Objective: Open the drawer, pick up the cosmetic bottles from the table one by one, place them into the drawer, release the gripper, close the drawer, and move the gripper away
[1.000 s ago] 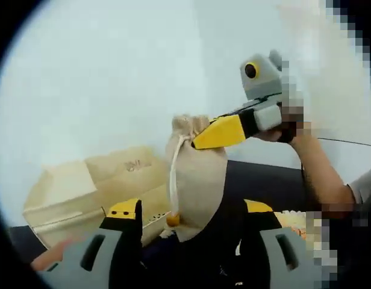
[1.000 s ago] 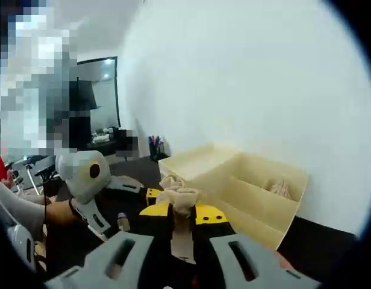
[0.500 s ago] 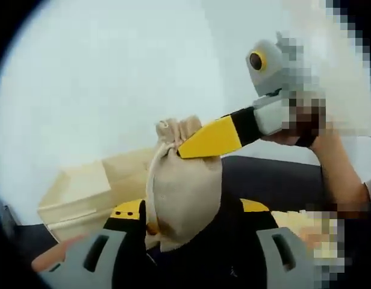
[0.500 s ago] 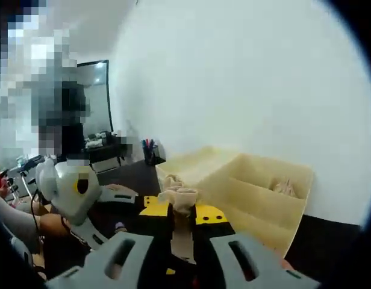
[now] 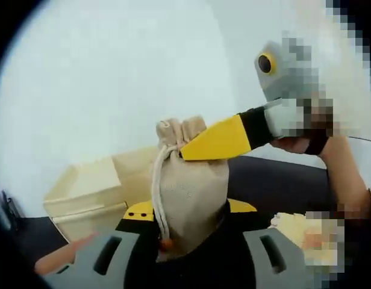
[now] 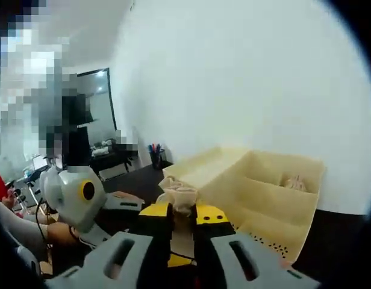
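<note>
Between our two grippers hangs one beige drawstring pouch [image 5: 188,186]: our left gripper [image 5: 188,223] clasps its body, our right gripper [image 6: 181,217] is clenched on its gathered neck. Behind the pouch stands a cream drawer organizer [image 6: 264,198]; the right gripper view shows another pouch [image 6: 296,181] in its open compartment, plus a pen cup [image 6: 155,158] beyond.

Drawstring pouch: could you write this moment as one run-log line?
pouch: beige, held up | right gripper: shut on pouch neck | left gripper: around pouch bottom, grip unclear | cream drawer unit: behind
</note>
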The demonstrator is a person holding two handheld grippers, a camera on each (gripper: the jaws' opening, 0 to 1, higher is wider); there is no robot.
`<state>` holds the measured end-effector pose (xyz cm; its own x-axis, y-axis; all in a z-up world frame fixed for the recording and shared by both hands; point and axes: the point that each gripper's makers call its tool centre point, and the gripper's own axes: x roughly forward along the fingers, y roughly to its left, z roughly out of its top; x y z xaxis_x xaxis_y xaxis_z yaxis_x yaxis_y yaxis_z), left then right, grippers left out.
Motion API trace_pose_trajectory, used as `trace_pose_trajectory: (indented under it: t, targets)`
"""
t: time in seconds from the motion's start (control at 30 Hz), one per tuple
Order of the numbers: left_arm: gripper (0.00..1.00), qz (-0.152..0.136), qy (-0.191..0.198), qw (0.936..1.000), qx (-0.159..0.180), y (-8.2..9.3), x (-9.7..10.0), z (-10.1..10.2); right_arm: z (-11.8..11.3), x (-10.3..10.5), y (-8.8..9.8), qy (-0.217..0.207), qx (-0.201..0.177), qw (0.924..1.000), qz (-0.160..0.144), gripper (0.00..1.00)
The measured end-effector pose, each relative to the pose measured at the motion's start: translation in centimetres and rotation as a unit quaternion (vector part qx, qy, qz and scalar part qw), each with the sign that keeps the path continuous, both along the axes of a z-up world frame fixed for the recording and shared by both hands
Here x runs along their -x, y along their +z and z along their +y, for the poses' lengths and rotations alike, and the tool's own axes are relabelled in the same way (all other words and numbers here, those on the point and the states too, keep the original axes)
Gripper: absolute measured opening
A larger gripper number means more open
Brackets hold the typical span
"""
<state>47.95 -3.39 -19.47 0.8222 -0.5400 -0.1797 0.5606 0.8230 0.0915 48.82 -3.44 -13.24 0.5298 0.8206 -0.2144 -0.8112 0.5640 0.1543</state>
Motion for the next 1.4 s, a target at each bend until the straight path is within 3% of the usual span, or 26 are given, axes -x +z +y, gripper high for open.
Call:
trace_pose_trajectory:
  t: [0.27,0.43,0.57,0.6,0.67,0.8,0.87,1.07,1.4]
  targets:
    - [0.34,-0.016,0.007,0.9999,0.001,0.8,-0.1,0.3,0.1,0.9,0.8,0.001,0.007,0.9985,-0.053,0.18]
    - [0.34,-0.020,0.005,0.9998,0.007,1.5,-0.2,0.8,-0.2,1.3,1.8,0.005,0.000,0.9975,-0.070,0.22]
    - [0.34,-0.017,-0.003,0.9997,0.015,1.9,-0.1,1.0,-0.4,1.7,2.7,0.023,0.036,0.9868,-0.156,0.26]
    - [0.34,-0.016,-0.005,0.9997,0.019,2.0,-0.1,1.1,-0.4,1.8,2.8,0.027,0.038,0.9859,-0.161,0.27]
    - [0.34,-0.015,-0.006,0.9996,0.025,2.5,-0.1,1.3,-0.4,2.5,2.3,0.041,0.036,0.9884,-0.142,0.30]
    - [0.34,-0.016,-0.010,0.9994,0.031,2.6,0.3,1.4,-0.4,2.4,2.5,0.052,0.023,0.9845,-0.166,0.30]
    - [0.33,-0.013,-0.014,0.9991,0.037,2.8,0.4,1.4,-0.1,2.6,1.8,0.056,0.021,0.9848,-0.163,0.30]
    - [0.33,-0.007,-0.025,0.9986,0.046,2.7,0.7,1.0,0.9,3.7,1.0,0.096,-0.010,0.9863,-0.134,0.29]
    - [0.33,-0.005,-0.029,0.9988,0.038,2.4,0.8,0.8,1.9,4.8,-0.5,0.112,0.019,0.9832,-0.143,0.29]
